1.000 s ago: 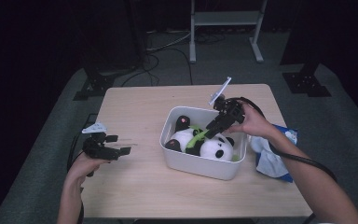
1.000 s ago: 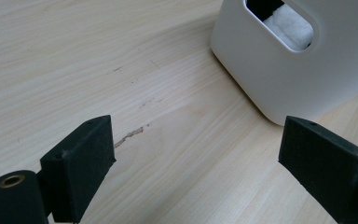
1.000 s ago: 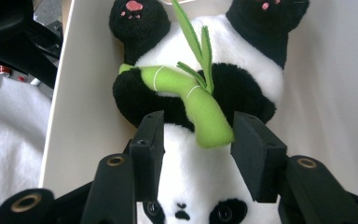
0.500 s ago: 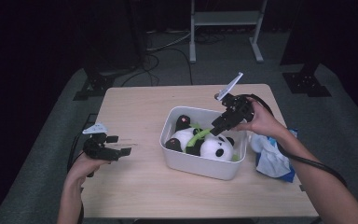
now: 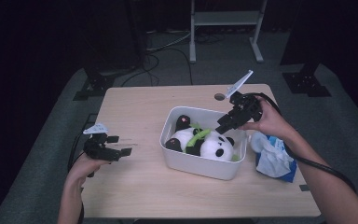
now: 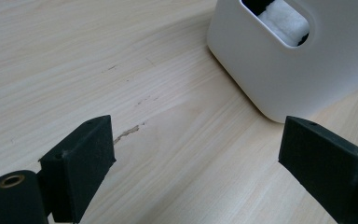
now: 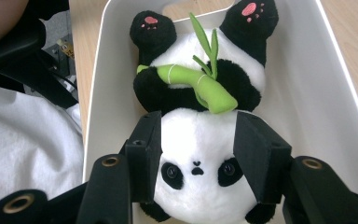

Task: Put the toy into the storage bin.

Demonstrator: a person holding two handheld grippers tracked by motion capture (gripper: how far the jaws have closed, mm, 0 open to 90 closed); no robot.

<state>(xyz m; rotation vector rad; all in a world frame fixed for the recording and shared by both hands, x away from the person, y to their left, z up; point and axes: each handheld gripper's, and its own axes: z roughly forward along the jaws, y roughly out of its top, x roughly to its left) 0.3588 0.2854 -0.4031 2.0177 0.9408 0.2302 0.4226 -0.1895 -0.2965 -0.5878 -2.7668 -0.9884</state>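
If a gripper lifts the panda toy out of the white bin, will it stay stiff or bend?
The panda toy looks plush, so it probably squashes and droops when gripped. It seems light for its size. Its fuzzy surface should hardly slip, and lying in the white bin it is unlikely to roll.

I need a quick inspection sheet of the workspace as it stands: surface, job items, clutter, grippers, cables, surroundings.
Surface: wooden table, light scuffs near the left gripper.
Job's things: toy panda lying face up inside the white bin, holding a green bamboo piece.
Clutter: blue and white bag right of the bin.
Grippers: left gripper open, nothing between the jaws, over the table; right gripper open above the panda's head, not pressing it.
Cables: black cable along the right forearm.
Surroundings: dark room, grey floor, white frame behind.
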